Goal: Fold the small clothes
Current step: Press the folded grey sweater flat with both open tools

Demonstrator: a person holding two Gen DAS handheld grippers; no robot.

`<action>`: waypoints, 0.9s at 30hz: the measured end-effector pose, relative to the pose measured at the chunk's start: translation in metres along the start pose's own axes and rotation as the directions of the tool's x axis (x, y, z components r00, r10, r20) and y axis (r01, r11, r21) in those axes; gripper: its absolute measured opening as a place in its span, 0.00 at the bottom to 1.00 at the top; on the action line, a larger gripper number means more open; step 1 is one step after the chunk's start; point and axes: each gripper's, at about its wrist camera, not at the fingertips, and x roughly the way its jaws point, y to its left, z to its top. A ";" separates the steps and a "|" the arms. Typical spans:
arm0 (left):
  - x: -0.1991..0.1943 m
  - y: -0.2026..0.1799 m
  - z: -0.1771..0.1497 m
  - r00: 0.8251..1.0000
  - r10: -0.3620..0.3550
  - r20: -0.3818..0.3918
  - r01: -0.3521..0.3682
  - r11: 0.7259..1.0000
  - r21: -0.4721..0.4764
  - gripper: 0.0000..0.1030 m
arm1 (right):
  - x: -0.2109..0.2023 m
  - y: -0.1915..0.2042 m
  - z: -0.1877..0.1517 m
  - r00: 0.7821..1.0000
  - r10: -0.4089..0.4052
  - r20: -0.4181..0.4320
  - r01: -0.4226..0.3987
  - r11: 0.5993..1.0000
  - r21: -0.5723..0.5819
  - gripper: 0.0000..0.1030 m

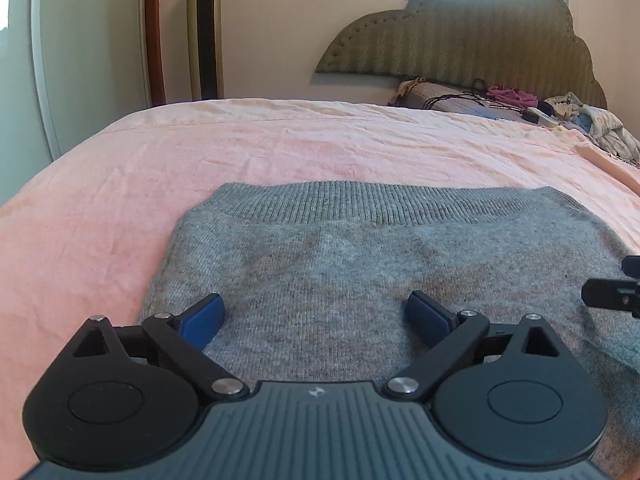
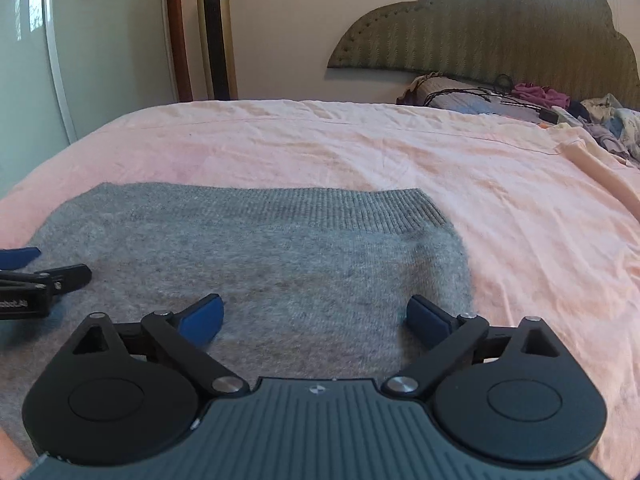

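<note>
**One grey knit on the bed, two grippers spread wide above it**

One garment is laid out for folding: a grey knitted sweater, lying flat on the pink bedsheet near the foot of the bed. Two hand-held grippers work over it. The left gripper has its two blue pads set far apart, with only the knit showing in the gap below them; nothing is pinched. The right gripper stands the same way, its two blue pads spread wide over the sweater's right-hand part, gripping nothing. Each gripper shows at the edge of the other's view, so they sit side by side and near each other.

The sweater is a mottled mid-grey with a fuzzy, slightly pilled surface and faint darker patches across the middle. One ribbed band runs along its far edge, straight and neat. The far left corner is rounded; the far right corner is squarer. The cloth lies smooth, with a soft roll along its right side.

Behind it: one scalloped olive headboard, one gold tower fan standing against the wall, one pillow with a dark cord across it, and one loose heap of other clothes, pink and pale pieces mixed, at the head of the bed, well apart from the sweater.
</note>
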 end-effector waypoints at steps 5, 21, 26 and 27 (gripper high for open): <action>0.000 0.000 0.000 1.000 0.000 0.001 0.000 1.000 0.000 0.96 | 0.003 -0.007 -0.022 0.999 0.005 0.034 -0.004 0.999 -0.047 1.00; -0.032 -0.004 -0.025 1.000 -0.012 -0.008 0.012 0.999 -0.046 0.99 | 0.006 0.004 -0.023 0.999 -0.038 0.026 0.040 0.996 -0.080 1.00; -0.031 -0.005 -0.025 1.000 -0.011 -0.007 0.011 0.999 -0.045 0.99 | -0.010 0.008 -0.022 0.995 -0.084 0.054 0.086 0.996 -0.028 1.00; -0.031 -0.004 -0.025 1.000 -0.012 -0.007 0.012 0.999 -0.046 0.99 | -0.016 0.008 -0.021 0.995 -0.080 0.060 0.080 0.997 -0.002 1.00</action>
